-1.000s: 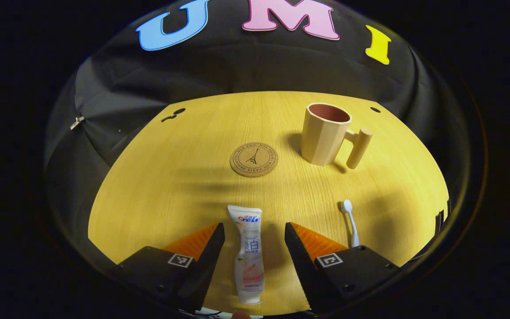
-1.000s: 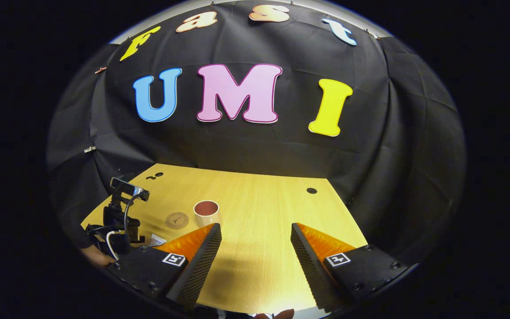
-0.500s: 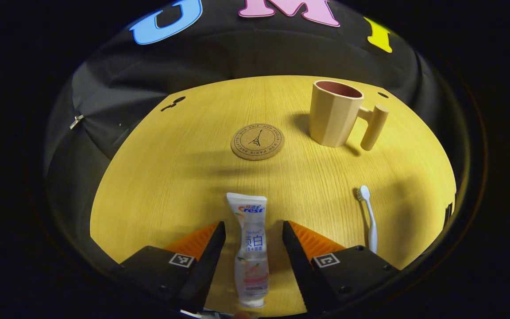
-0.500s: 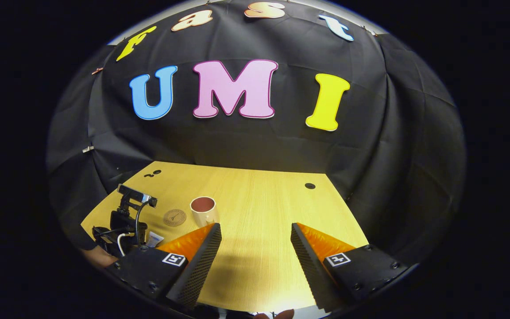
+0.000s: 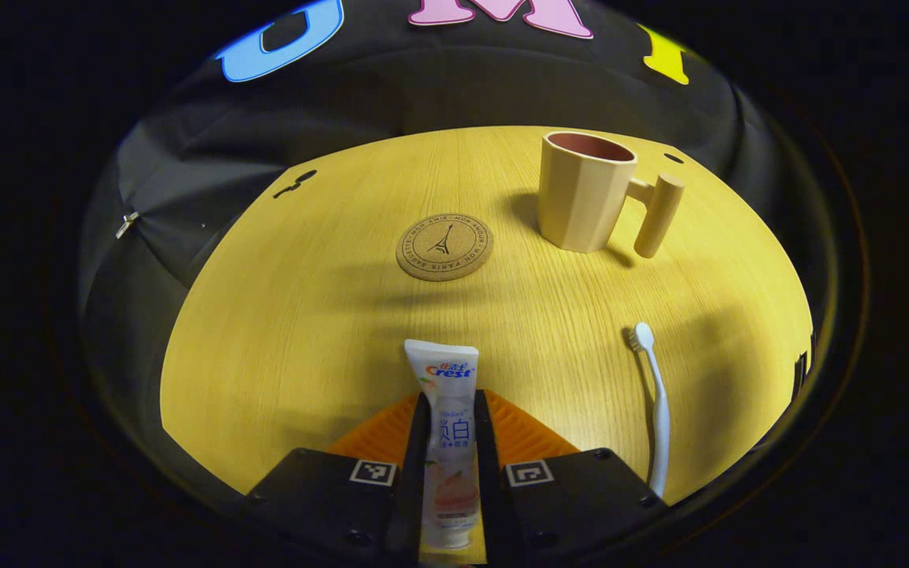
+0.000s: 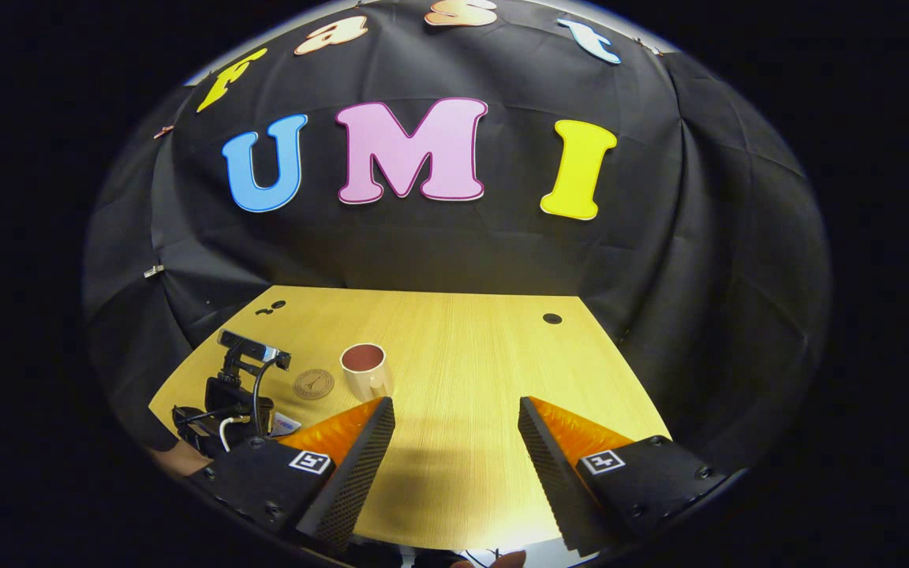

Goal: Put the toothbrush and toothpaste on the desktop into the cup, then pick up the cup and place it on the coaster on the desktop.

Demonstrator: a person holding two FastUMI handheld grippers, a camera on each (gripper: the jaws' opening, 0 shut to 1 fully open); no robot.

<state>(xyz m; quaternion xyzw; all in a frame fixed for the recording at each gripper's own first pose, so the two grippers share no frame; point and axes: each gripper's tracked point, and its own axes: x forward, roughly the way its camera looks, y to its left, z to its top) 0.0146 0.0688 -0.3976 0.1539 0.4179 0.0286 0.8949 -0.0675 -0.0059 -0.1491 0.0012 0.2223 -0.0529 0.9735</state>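
Between left gripper (image 5: 451,410) fingers — Crest toothpaste (image 5: 447,442) pinched; right gripper (image 6: 454,418) fingers spread apart, holding nothing.

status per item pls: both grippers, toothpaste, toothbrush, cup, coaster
left gripper: jaws shut on the toothpaste
toothpaste: clamped mid-tube, flat end pointing away, lying along the desktop
right gripper: jaws open, holding nothing, above the desktop
toothbrush: lying flat on the desktop, untouched
cup: upright, nothing visible inside, beside the coaster, not on it
coaster: flat, bare
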